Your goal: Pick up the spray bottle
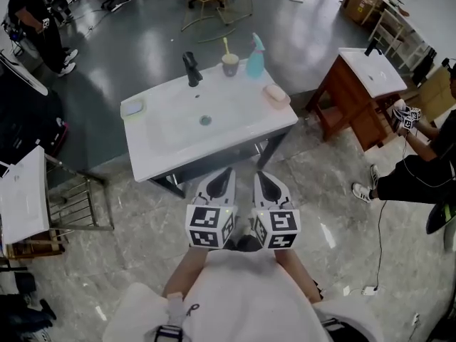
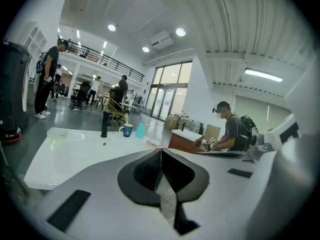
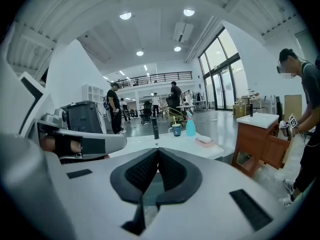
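Note:
The light-blue spray bottle [image 1: 255,59] stands upright at the back right of the white sink counter [image 1: 171,148], beside a cup [image 1: 229,64] with a toothbrush in it. It also shows far ahead as the spray bottle [image 2: 140,130] in the left gripper view and the spray bottle [image 3: 190,126] in the right gripper view. My left gripper [image 1: 226,172] and right gripper [image 1: 261,175] hang side by side in front of the counter's near edge, well short of the bottle. The left gripper [image 2: 161,150] and right gripper [image 3: 158,151] are both shut, with nothing between their jaws.
On the counter are a black faucet [image 1: 190,68], a pink soap on its dish [image 1: 275,93], a green dish [image 1: 132,108] and a drain [image 1: 205,120]. A wooden cabinet with a sink [image 1: 360,84] stands to the right, a person [image 1: 427,166] beside it. A metal rack [image 1: 78,201] is at the left.

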Action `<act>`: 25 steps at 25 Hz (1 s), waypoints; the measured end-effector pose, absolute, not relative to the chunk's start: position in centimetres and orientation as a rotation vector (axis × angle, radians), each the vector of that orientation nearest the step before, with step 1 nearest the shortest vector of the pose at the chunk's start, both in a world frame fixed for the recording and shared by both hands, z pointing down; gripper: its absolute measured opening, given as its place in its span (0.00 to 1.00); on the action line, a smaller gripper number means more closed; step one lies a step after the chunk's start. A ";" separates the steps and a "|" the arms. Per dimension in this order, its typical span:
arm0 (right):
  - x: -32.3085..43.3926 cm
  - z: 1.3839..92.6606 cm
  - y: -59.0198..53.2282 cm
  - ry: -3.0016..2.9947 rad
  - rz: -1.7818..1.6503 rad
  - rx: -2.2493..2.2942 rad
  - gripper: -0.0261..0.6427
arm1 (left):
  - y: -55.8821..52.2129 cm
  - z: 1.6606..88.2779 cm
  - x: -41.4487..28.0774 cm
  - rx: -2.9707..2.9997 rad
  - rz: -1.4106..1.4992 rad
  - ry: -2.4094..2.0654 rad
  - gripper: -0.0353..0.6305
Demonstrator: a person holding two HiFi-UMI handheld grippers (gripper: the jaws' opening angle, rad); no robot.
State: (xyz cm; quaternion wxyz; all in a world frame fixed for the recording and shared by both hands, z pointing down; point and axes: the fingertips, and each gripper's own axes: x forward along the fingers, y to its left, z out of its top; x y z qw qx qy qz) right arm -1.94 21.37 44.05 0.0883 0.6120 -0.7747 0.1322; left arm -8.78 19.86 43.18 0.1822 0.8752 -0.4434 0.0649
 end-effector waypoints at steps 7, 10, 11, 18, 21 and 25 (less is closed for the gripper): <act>-3.2 44.7 21.1 -2.297 0.407 1.859 0.08 | 19.7 44.0 -10.7 2.470 0.196 -1.244 0.09; -3.5 44.6 21.3 -2.291 0.403 1.862 0.08 | 19.8 44.1 -10.9 2.470 0.196 -1.232 0.09; -3.5 44.6 21.3 -2.287 0.402 1.869 0.08 | 19.7 44.1 -10.8 2.474 0.197 -1.224 0.09; -3.1 44.8 21.2 -2.273 0.407 1.896 0.08 | 19.5 44.2 -10.7 2.483 0.200 -1.207 0.09; -3.3 44.8 20.9 -2.276 0.404 1.893 0.08 | 19.2 44.5 -10.9 2.481 0.204 -1.207 0.09; -3.4 44.8 20.1 -2.285 0.384 1.881 0.08 | 18.5 44.7 -11.0 2.479 0.204 -1.212 0.09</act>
